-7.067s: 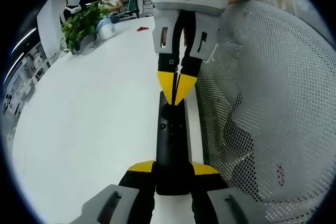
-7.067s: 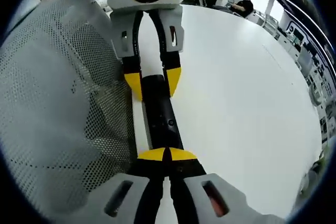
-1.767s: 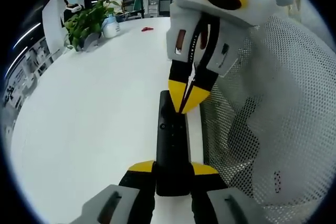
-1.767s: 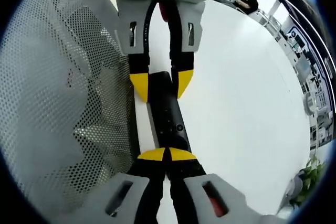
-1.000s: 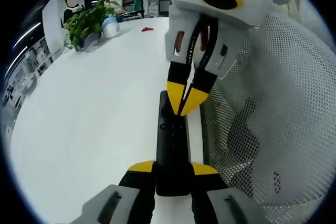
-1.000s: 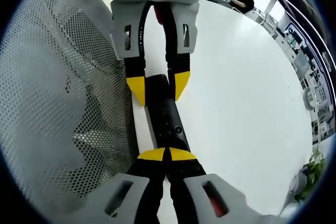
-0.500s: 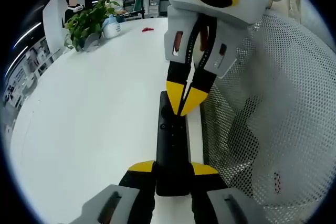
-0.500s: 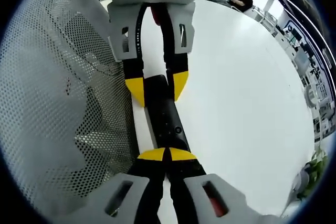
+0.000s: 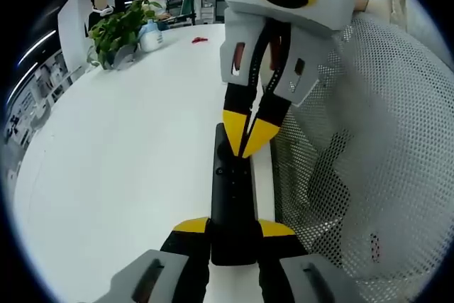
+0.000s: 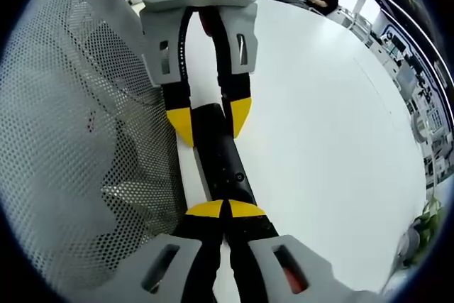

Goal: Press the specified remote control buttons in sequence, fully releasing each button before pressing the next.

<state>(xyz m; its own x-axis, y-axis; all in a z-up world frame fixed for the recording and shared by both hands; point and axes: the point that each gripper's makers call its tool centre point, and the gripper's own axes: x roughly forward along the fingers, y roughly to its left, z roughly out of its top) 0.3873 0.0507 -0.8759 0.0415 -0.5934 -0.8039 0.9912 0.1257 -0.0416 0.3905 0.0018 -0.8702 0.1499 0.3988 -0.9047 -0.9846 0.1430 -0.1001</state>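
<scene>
Left tool [image 9: 234, 228] is clenched around the near end of the black remote [image 9: 233, 196], holding it out above the white counter [image 9: 128, 154]. Right tool [image 9: 245, 145], yellow tips pinched together, presses down on the remote's far end. From the right gripper view the same remote [image 10: 221, 161] runs between both tools. No lettering on the remote can be read. White mesh fabric [image 9: 362, 161] hangs alongside.
</scene>
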